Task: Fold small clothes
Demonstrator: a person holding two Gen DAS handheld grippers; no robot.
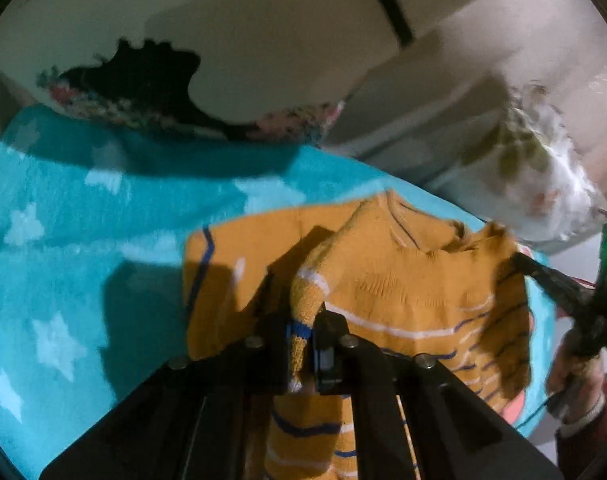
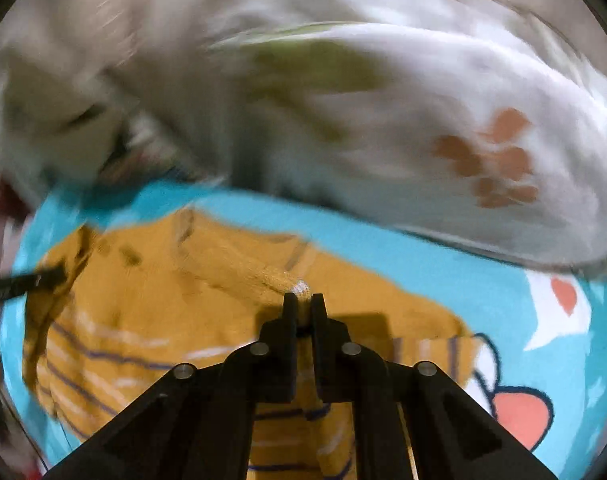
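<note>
Sweater: a small mustard knit sweater [image 1: 387,280] with white and navy stripes lies crumpled on my turquoise star-print blanket [image 1: 63,240]; neck toward the far side, both sleeves lifted over the body.
Left gripper [image 1: 307,332]: my jaws are clamped tight on the striped cuff of one sleeve, knit bunched between them.
Right gripper [image 2: 303,304]: my jaws are pinched closed on the other sleeve's end, white-edged cuff showing at the tips.
Around: white flowered bedding [image 2: 423,120] lies beyond the blanket; this view is blurred.
</note>
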